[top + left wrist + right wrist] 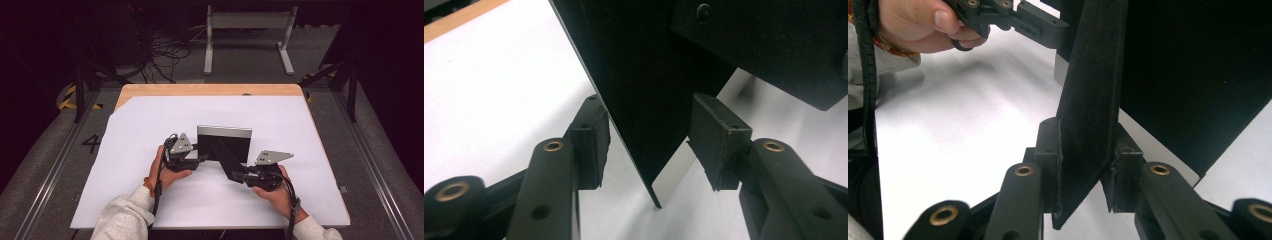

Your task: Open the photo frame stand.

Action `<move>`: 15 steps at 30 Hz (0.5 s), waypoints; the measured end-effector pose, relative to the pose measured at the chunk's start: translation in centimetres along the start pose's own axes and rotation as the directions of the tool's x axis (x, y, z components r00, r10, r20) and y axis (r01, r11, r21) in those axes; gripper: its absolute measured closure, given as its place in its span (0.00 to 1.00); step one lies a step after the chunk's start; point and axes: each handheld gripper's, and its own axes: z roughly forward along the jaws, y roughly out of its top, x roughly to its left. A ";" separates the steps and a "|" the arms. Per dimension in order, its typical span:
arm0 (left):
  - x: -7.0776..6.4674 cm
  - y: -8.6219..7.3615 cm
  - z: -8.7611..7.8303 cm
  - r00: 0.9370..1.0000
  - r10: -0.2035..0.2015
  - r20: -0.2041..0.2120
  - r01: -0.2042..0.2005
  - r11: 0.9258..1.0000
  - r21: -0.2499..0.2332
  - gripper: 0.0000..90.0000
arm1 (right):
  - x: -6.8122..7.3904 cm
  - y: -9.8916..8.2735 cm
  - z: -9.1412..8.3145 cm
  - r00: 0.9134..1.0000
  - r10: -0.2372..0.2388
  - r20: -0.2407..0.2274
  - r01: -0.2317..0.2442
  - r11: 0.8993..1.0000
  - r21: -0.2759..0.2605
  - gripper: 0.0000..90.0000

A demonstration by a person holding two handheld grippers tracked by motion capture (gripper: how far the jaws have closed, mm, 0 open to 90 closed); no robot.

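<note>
A black picture frame [223, 142] with a silver top edge stands upright on the white sheet [150, 125]. Its black stand flap [227, 161] juts toward the near right. My right gripper [239, 175] is shut on that flap [1088, 125], with one pad on each face, as the right gripper view [1085, 175] shows. My left gripper [202, 157] is at the frame's left side. In the left gripper view the jaws [649, 145] stand apart around the black panel's lower corner [644, 100], and the right pad [716, 140] is off it.
The wooden table [200, 90] shows as a strip beyond the white sheet. On the floor behind are a tangle of cables [165, 55] and a white stand [247, 30]. A person's left hand [918, 25] holds the other gripper [1013, 17] at the top left of the right gripper view.
</note>
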 end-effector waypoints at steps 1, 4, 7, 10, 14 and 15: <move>0.1 0.0 0.1 1.000 -0.007 0.013 0.007 1.000 -0.005 0.55 | 0.0 0.0 0.0 1.000 -0.002 0.000 0.002 1.000 0.002 0.81; 0.0 0.3 0.4 1.000 0.000 0.027 0.000 1.000 -0.008 0.55 | 0.1 0.0 0.0 1.000 -0.013 0.004 0.013 1.000 0.007 0.81; 0.0 0.3 0.4 1.000 0.001 0.022 -0.001 1.000 -0.004 0.55 | 0.1 -0.1 0.0 1.000 -0.019 0.005 0.019 1.000 0.010 0.82; 0.0 0.2 0.5 1.000 0.002 0.028 -0.002 1.000 0.010 0.56 | 0.1 -0.1 0.0 1.000 -0.027 0.006 0.027 1.000 0.013 0.82; 0.0 0.0 1.3 0.999 -0.002 0.033 0.000 0.999 0.053 0.47 | 0.3 -0.2 0.0 0.999 -0.048 0.015 0.047 0.999 0.025 0.83; 0.0 -0.1 1.4 0.999 -0.009 0.046 0.006 0.998 0.065 0.46 | 0.3 -0.2 0.0 0.999 -0.051 0.017 0.050 0.998 0.028 0.83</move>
